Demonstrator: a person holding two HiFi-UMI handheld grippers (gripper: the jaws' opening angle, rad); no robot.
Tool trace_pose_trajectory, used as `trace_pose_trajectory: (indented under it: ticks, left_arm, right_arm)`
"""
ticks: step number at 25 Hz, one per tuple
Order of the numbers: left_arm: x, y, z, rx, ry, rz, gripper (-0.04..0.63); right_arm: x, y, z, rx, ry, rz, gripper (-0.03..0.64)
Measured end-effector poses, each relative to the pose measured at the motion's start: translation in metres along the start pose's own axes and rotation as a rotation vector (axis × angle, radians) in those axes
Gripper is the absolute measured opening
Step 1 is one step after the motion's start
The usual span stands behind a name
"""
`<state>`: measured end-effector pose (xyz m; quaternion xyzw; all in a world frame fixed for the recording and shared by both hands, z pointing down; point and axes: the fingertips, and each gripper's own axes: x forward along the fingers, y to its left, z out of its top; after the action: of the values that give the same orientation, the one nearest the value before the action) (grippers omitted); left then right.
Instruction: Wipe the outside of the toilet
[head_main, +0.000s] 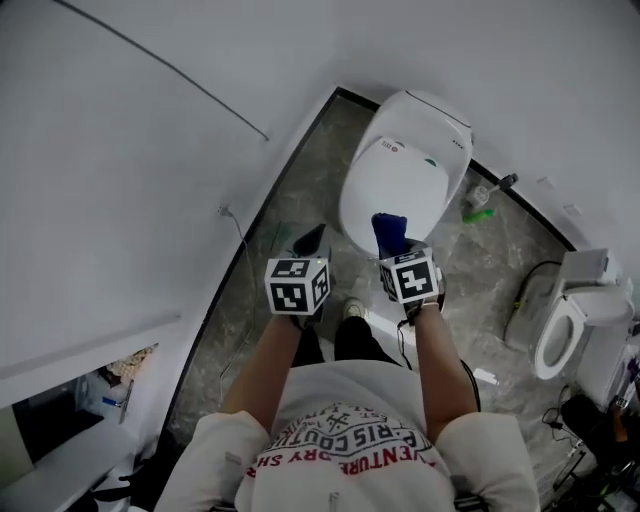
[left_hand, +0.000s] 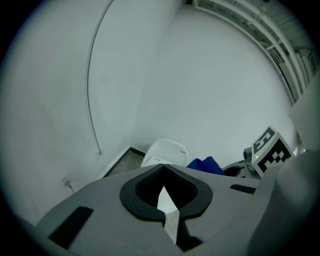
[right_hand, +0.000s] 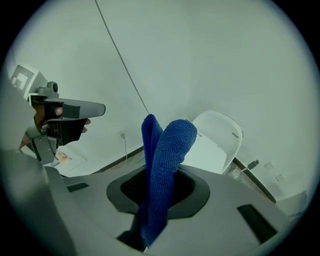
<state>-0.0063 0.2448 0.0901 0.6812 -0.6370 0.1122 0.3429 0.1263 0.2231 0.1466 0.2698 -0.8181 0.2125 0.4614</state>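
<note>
- My right claw (head_main: 395, 240) is clamped on a blue cloth (head_main: 388, 228). In the right gripper view the cloth stands folded, rising out of the closed jaws at the centre of the frame.
- My left claw (head_main: 311, 240) has its jaws drawn together, with only a thin sliver of light between them. It holds nothing.
- The toilet (head_main: 402, 165) is white with its lid down. It sits in the upper middle of the head view, backed against the wall (head_main: 120, 150).
- In the head view the cloth overlaps the toilet's near rim, but I cannot tell whether it touches.
- The two claws sit side by side at the centre of the head view. The left one is over the grey floor (head_main: 300, 190), just left of the toilet.
- A second toilet (head_main: 570, 335), with its seat ring showing, stands at the right edge, well apart from the first.
- A thin cable (head_main: 160, 65) runs across the wall in the upper left.
</note>
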Motion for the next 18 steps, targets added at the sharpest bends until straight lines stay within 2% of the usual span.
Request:
trace_pose_trajectory:
  ticks: [4, 8, 13, 18]
  left_arm:
    - [-0.017, -0.022, 0.019, 0.083, -0.009, -0.117, 0.006]
    - [-0.049, -0.029, 0.032, 0.174, -0.031, -0.225, 0.006]
    - [-0.103, -0.029, 0.050, 0.302, -0.120, -0.316, 0.006]
    - [-0.158, -0.049, 0.069, 0.430, -0.235, -0.415, 0.006]
  right_arm:
    - [-0.037, 0.007, 0.004, 0.083, -0.092, -0.089, 0.075]
    - [-0.070, 0.038, 0.004, 0.199, -0.199, -0.148, 0.075]
    - [-0.118, 0.072, 0.001, 0.333, -0.375, -0.292, 0.075]
    - [-0.184, 0.102, 0.005, 0.349, -0.544, -0.462, 0.075]
